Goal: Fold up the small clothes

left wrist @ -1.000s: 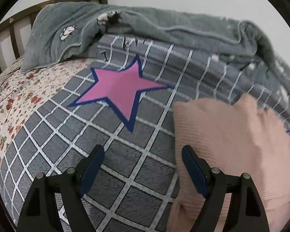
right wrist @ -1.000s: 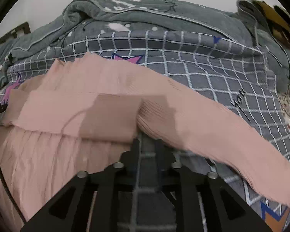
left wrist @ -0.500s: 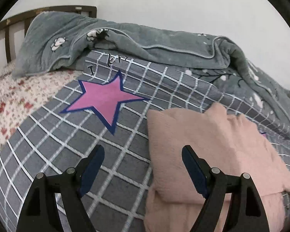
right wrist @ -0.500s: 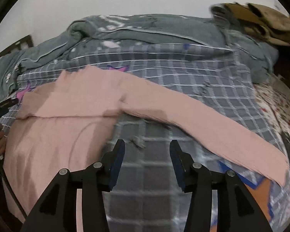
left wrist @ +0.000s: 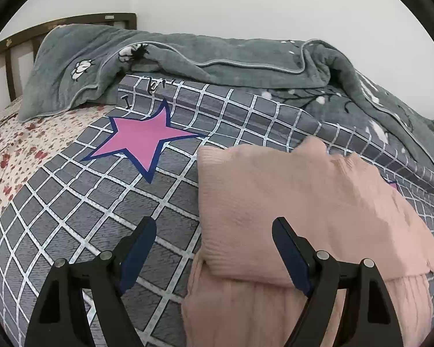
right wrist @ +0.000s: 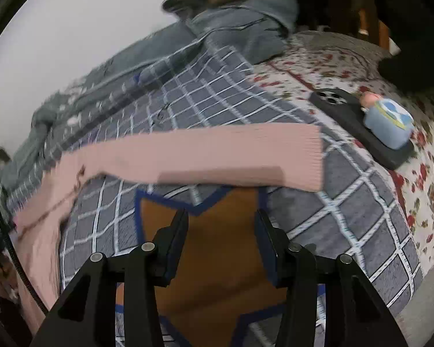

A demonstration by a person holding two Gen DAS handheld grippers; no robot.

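Status: the fold is partly done, judging by how the cloth lies. In the left wrist view, one sleeve of the pink sweater (left wrist: 289, 202) already lies doubled over the body, filling the centre right of the frame. In the right wrist view, the other sleeve (right wrist: 217, 156) stretches out flat across the middle of the frame on the checked quilt (right wrist: 347, 202), cuff toward the right. That sleeve and the body folds appear to remain.

The left gripper (left wrist: 214, 254) has its jaws spread wide and holds nothing; the sweater's left edge lies between them, and the right finger overlaps the cloth.

The right gripper (right wrist: 221, 243) is likewise spread and empty. The unfolded sleeve lies just above its fingertips in the frame, not touching. A phone (right wrist: 358, 127) rests at the upper right, well apart.
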